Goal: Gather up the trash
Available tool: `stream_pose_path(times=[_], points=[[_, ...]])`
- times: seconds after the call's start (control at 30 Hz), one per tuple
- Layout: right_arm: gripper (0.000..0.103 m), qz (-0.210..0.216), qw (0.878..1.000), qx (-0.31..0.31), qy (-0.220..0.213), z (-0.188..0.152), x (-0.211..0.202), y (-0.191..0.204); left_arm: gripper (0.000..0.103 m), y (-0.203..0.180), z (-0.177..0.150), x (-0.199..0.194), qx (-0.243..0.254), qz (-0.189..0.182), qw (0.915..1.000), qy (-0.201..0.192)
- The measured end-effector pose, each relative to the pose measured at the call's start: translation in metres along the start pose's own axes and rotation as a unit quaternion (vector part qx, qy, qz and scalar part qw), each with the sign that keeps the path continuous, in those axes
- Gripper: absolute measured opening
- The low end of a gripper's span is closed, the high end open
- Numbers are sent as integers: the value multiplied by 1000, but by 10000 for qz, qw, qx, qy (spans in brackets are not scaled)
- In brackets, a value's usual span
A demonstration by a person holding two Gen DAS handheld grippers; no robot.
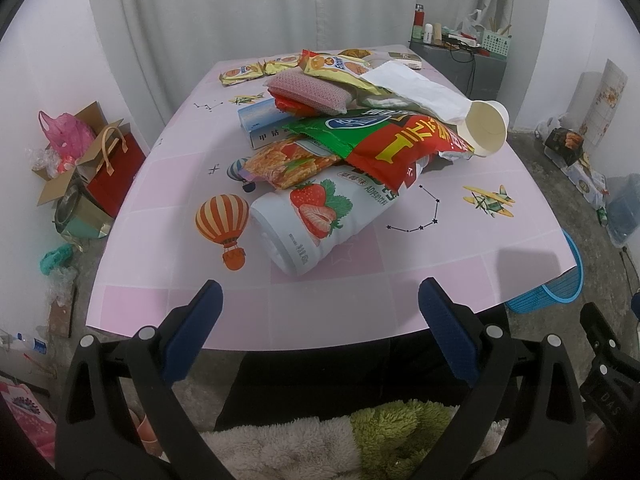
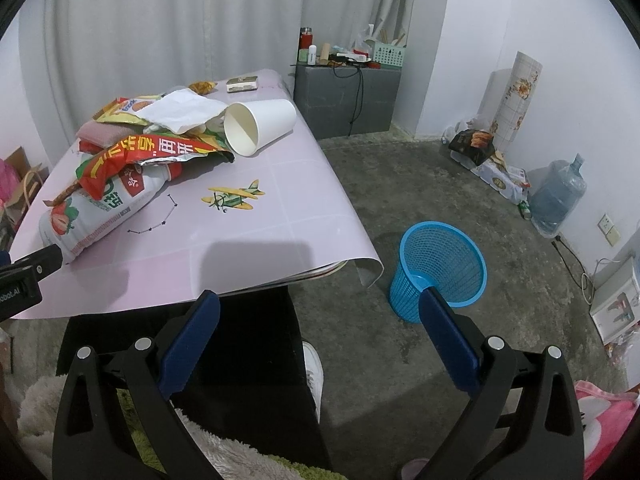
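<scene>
A heap of trash lies on the pink table point(image 1: 440, 280): a white strawberry bottle point(image 1: 316, 220) nearest, red and green snack bags point(image 1: 392, 140), a paper cup point(image 1: 486, 128) on its side, a white tissue point(image 1: 416, 88) and a pink sponge point(image 1: 308, 92). My left gripper point(image 1: 320, 312) hovers open just short of the table's near edge, empty. In the right wrist view the cup point(image 2: 260, 126) and bottle point(image 2: 100, 212) lie to the left, and a blue mesh bin point(image 2: 440, 268) stands on the floor. My right gripper point(image 2: 320, 316) is open and empty, between table corner and bin.
More yellow snack packs point(image 1: 248, 72) and a small box point(image 2: 242, 84) sit at the table's far end. A grey cabinet point(image 2: 348, 100) stands behind. Bags and a box point(image 1: 80, 152) clutter the floor to the left, a water jug point(image 2: 560, 196) to the right. A person's legs point(image 2: 240, 360) are below.
</scene>
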State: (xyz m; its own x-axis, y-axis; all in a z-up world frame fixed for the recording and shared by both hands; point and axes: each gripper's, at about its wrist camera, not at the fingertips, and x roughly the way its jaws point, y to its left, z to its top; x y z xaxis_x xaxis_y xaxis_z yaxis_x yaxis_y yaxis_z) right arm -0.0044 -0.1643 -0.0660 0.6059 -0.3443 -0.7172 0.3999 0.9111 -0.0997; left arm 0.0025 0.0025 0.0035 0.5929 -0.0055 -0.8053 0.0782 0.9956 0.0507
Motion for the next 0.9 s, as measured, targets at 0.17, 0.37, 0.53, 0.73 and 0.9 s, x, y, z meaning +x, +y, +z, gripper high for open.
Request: stream_pose_path(times=[0.17, 0.37, 0.53, 0.73, 0.9], points=[[97, 3, 10000, 1, -6, 0, 0, 0, 94, 0, 0, 0, 1, 0, 10000, 1], [97, 14, 10000, 7, -10, 0, 0, -1, 94, 1, 1, 0, 2, 4, 10000, -5], [97, 14, 10000, 12, -15, 0, -2, -2, 94, 0, 0, 0, 5, 3, 10000, 1], [97, 24, 10000, 12, -22, 0, -2, -2, 94, 0, 0, 0, 5, 9, 10000, -3], [97, 28, 10000, 17, -24, 0, -2, -2, 94, 0, 0, 0, 6, 8, 10000, -7]])
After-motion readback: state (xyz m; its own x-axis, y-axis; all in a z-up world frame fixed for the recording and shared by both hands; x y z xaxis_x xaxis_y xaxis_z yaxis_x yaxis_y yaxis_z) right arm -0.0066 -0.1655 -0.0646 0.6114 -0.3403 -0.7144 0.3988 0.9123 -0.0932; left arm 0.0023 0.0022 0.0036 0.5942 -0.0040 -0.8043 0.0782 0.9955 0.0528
